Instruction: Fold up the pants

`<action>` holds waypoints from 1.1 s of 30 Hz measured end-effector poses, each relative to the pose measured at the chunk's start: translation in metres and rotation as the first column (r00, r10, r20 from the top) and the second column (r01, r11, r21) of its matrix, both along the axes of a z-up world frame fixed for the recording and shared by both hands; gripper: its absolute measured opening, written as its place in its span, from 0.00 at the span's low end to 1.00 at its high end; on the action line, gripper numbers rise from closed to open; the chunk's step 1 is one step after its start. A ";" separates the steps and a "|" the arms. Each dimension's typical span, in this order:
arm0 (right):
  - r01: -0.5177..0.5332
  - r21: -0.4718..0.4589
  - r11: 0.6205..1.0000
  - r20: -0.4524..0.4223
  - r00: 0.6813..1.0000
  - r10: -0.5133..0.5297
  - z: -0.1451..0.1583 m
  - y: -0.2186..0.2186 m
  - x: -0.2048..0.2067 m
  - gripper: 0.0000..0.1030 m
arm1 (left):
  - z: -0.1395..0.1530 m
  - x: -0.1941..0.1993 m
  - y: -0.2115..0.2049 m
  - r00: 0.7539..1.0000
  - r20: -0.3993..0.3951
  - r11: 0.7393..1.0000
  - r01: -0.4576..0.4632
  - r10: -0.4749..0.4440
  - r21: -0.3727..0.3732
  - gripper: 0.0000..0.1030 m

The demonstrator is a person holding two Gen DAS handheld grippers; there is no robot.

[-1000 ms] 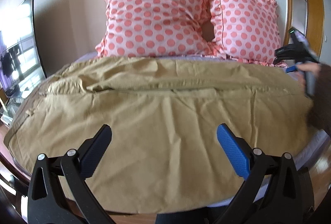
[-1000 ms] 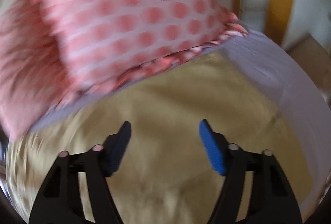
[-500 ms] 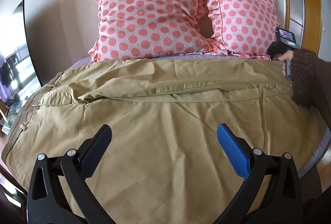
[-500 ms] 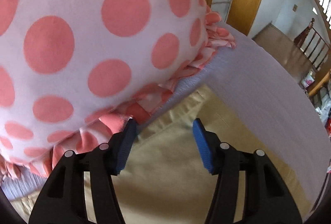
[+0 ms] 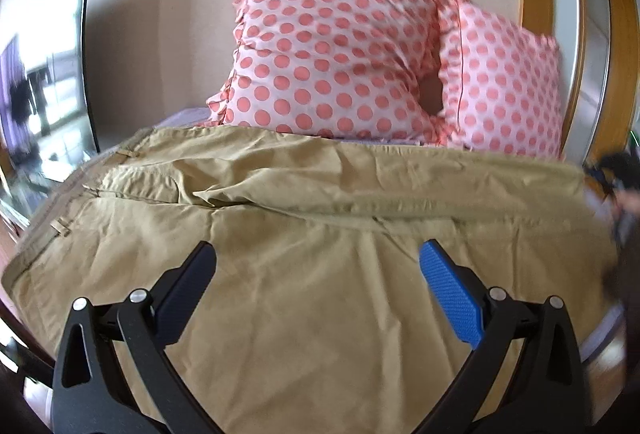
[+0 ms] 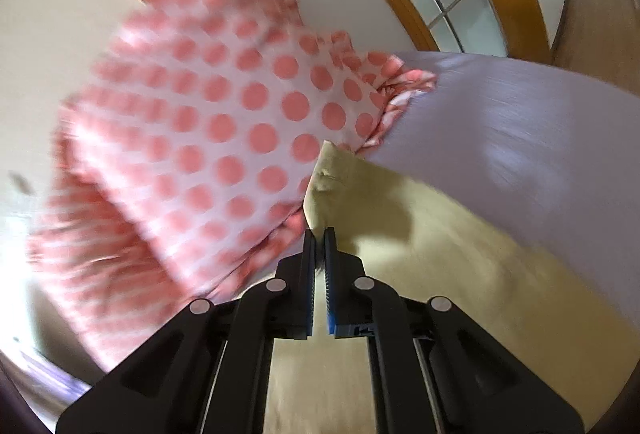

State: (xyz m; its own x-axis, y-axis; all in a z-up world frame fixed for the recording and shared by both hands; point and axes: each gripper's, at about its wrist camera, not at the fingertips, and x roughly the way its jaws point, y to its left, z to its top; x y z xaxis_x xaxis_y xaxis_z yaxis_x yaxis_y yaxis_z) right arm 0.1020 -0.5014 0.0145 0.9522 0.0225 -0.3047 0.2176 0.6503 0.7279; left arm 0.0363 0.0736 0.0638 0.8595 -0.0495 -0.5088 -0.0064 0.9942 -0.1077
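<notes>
place: home bedroom | cues: bed [image 6: 520, 137], polka-dot pillows [image 5: 332, 61]

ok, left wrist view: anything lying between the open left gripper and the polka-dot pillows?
Only the pants. In the left wrist view, tan cloth runs from the left gripper up to the pillows, with a rumpled fold partway. Nothing else lies on it.

Black tongs [image 5: 316, 290], blue ribbed pads [image 5: 450, 298], silver screws
</notes>
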 end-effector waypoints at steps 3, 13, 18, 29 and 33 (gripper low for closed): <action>0.004 0.056 0.998 -0.013 1.000 -0.003 -0.010 0.022 -0.053 0.04 | 0.008 0.003 0.020 1.000 0.016 0.997 0.012 -0.011 -0.074 0.98; -0.022 0.240 0.970 -0.099 0.994 0.047 -0.046 0.035 -0.090 0.47 | 0.028 0.021 0.059 0.997 0.071 0.969 0.059 -0.043 -0.240 0.98; 0.009 0.207 0.978 -0.117 0.993 0.016 -0.043 0.034 -0.081 0.43 | 0.027 0.047 0.084 1.000 -0.003 0.967 -0.029 0.029 -0.255 0.98; 0.016 0.173 0.985 0.060 0.998 -0.027 -0.029 0.013 -0.102 0.02 | 0.011 0.168 0.137 0.957 -0.253 0.907 -0.227 0.141 -0.355 0.94; 0.012 0.179 0.984 0.071 0.997 -0.025 -0.030 0.011 -0.102 0.02 | -0.009 0.225 0.147 0.905 -0.369 0.886 -0.338 0.213 -0.318 0.91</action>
